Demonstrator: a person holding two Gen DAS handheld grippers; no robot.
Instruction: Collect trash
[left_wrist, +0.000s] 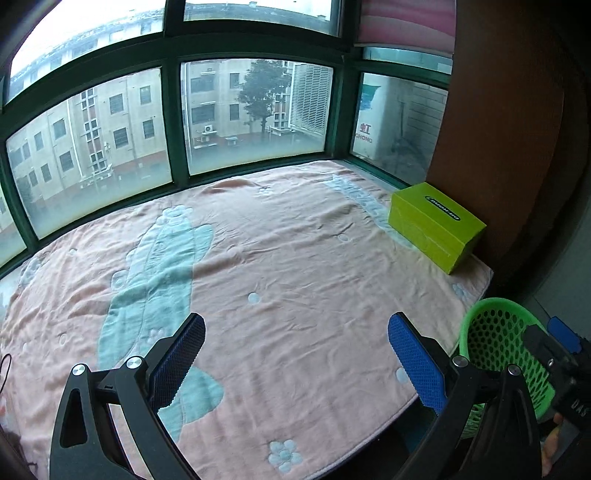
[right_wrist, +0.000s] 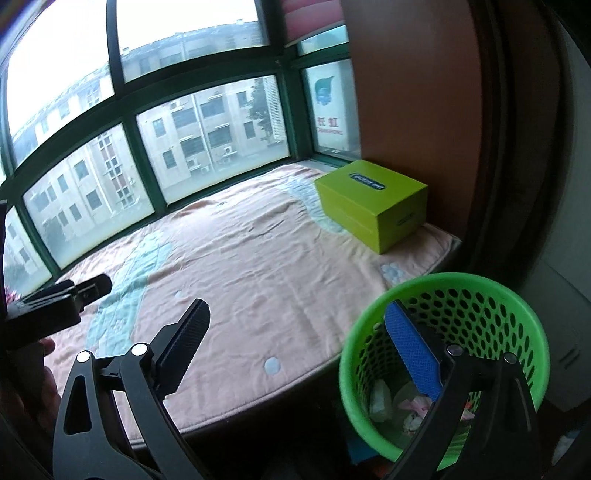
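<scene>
Hidden or unclear: in the right view the bin (right_wrist: 443, 365) bottom shows crumpled scraps (right_wrist: 410, 400), white and pinkish, but I cannot make out what they are; my right tong's finger covers part of them. In the left view only a slice of the bin (left_wrist: 498, 332) shows at lower right, cut by my own arm and by the right tong's body. The box (right_wrist: 371, 201) label is small and blurred; I read nothing sure from it. Outside the window (left_wrist: 251, 110), red characters on a white panel at right are reversed and only partly legible.

Left tong (left_wrist: 295, 354): jaws wide apart, nothing between them, over the pink blanket (left_wrist: 277, 258) in the lower centre of the left view. It also appears as a dark shape at the left edge of the right view (right_wrist: 88, 291).

Right tong (right_wrist: 295, 343): jaws spread, empty. Its right finger (right_wrist: 410, 350) lies across the bin's opening; its left finger sits over the blanket edge.

Bin: green, perforated, upright, just off the blanket's near right edge, lower right in both views. Scraps lie inside it, below and right of the right tong's midpoint.

Box: lime green, closed, on the blanket's far right corner (left_wrist: 436, 229), against the brown panel (left_wrist: 498, 147).
</scene>
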